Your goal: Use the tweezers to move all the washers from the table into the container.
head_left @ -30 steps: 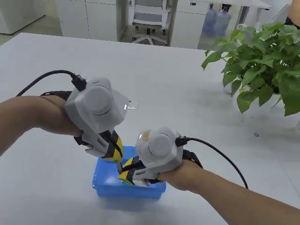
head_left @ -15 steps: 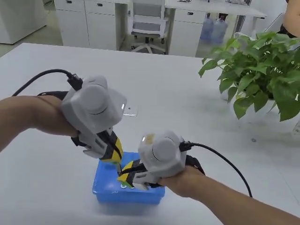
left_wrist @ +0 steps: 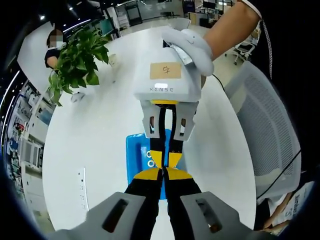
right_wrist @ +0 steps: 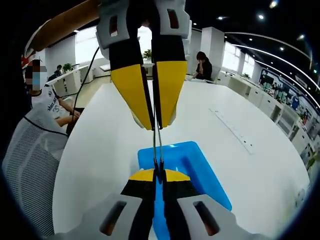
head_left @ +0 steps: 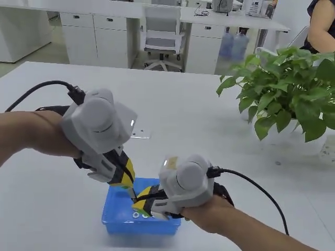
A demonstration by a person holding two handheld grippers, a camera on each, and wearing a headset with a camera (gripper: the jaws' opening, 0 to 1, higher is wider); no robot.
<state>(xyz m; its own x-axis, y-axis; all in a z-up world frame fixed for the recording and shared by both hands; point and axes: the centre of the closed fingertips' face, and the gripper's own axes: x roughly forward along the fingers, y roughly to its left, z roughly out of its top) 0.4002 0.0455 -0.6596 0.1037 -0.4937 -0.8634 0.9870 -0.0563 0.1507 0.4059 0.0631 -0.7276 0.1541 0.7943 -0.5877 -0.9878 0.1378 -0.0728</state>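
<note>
Fingers of the right gripper and left gripper both pinch the tweezers, which lie twelve-to-six over the container.

A white office chair stands before white cabinets at upper centre; a leafy potted plant occupies the right side.

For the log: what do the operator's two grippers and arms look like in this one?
Both the left gripper and the right gripper have rounded light-grey housings and black jaws with yellow pads. A black cable leaves each. The right gripper's front carries a tan sticker and the lettering XENSE. The forearms are bare, with no sleeves in view.
</note>
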